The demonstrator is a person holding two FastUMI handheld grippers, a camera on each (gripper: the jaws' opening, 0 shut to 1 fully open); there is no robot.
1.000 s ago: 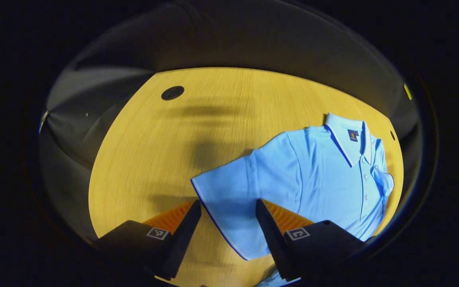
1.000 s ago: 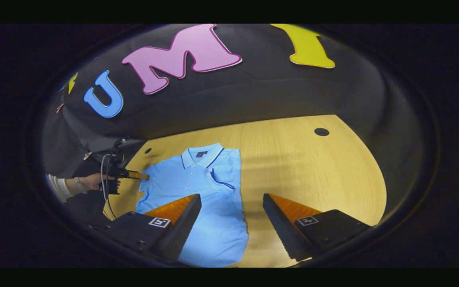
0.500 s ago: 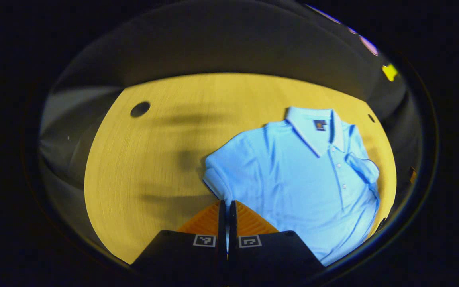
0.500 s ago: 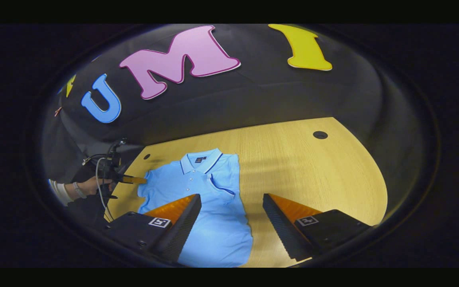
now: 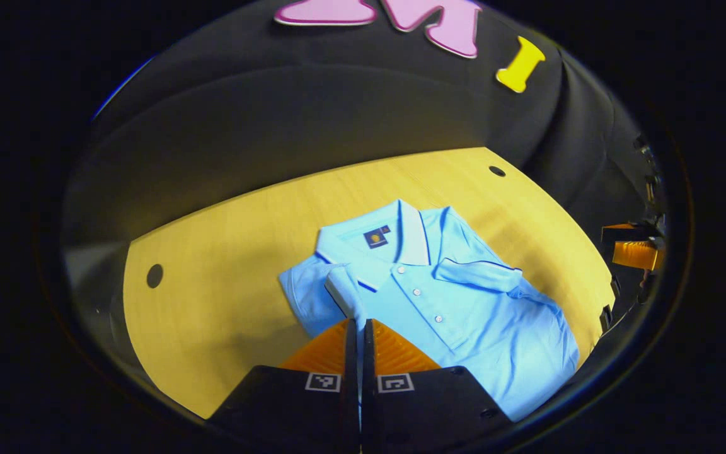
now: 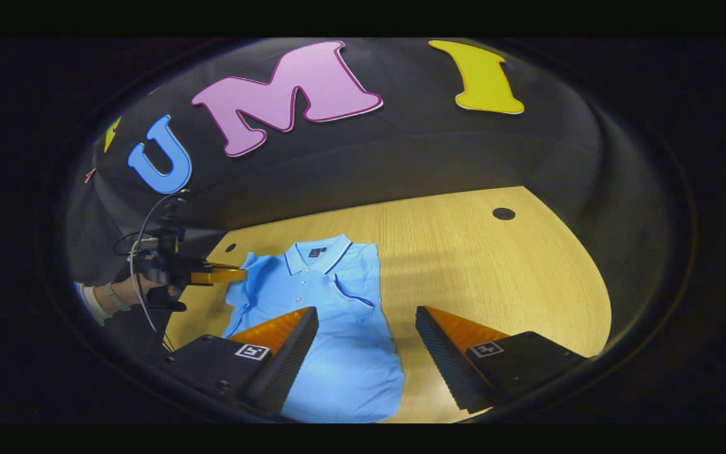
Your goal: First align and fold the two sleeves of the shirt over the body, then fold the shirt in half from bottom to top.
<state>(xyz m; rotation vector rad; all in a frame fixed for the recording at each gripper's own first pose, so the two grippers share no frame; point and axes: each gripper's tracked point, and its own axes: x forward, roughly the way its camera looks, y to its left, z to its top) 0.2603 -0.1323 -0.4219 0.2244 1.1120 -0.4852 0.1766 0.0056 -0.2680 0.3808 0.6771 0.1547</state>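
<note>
A light blue polo shirt [image 5: 464,315] lies face up on the wooden table [image 5: 224,252], collar away from me. My left gripper [image 5: 358,323] is shut on the shirt's left sleeve [image 5: 343,291], which is lifted and pulled in toward the chest. The other sleeve [image 5: 479,273] lies folded over the body. In the right gripper view the shirt [image 6: 338,334] lies ahead, with the left gripper [image 6: 227,275] in a hand at its sleeve. My right gripper [image 6: 366,312] hangs open above the shirt's right edge, holding nothing.
The table [image 6: 495,284] has round cable holes [image 5: 154,275] [image 6: 503,213] near its corners. Black cloth walls close in behind the table. Bare wood stretches to the right of the shirt in the right gripper view. The right gripper [image 5: 633,247] shows at the far right edge.
The left gripper went from open around the spread sleeve to shut on it, then lifted it and swung it in toward the shirt's body. The right gripper has barely moved.
</note>
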